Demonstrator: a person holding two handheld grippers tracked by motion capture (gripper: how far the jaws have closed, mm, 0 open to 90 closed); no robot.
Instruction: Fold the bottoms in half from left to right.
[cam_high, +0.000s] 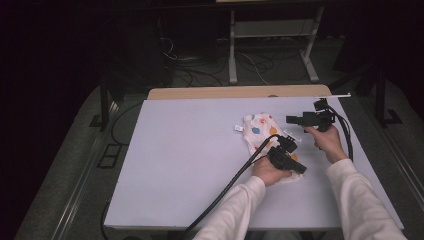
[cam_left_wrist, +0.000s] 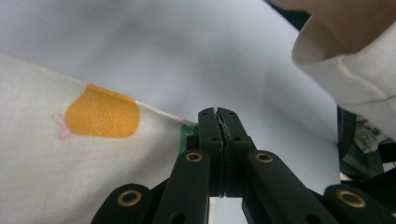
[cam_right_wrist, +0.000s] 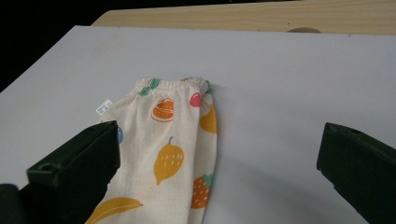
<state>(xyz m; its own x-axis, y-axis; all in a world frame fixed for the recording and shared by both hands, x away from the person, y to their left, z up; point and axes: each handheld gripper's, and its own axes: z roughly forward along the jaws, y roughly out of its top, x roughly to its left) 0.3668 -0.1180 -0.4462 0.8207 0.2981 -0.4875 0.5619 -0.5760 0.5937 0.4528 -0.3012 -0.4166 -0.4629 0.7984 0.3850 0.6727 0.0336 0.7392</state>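
Fruit-print cloth (cam_high: 261, 131) on right half of white table (cam_high: 180, 160).
Left gripper (cam_left_wrist: 218, 122): jaws together at cloth's near edge, grip unclear. Right gripper (cam_right_wrist: 219, 172): jaws wide apart, nothing between.

A lab: bare white table (cam_high: 175, 165), floor cables (cam_high: 200, 75), metal stands (cam_high: 232, 50).

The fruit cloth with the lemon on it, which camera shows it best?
The right gripper view: the fruit cloth lies flat between the open tongs, its lemon, orange and gathered band plain. The high view shows it small, partly under the left gripper. The left gripper view shows one corner with an orange patch.
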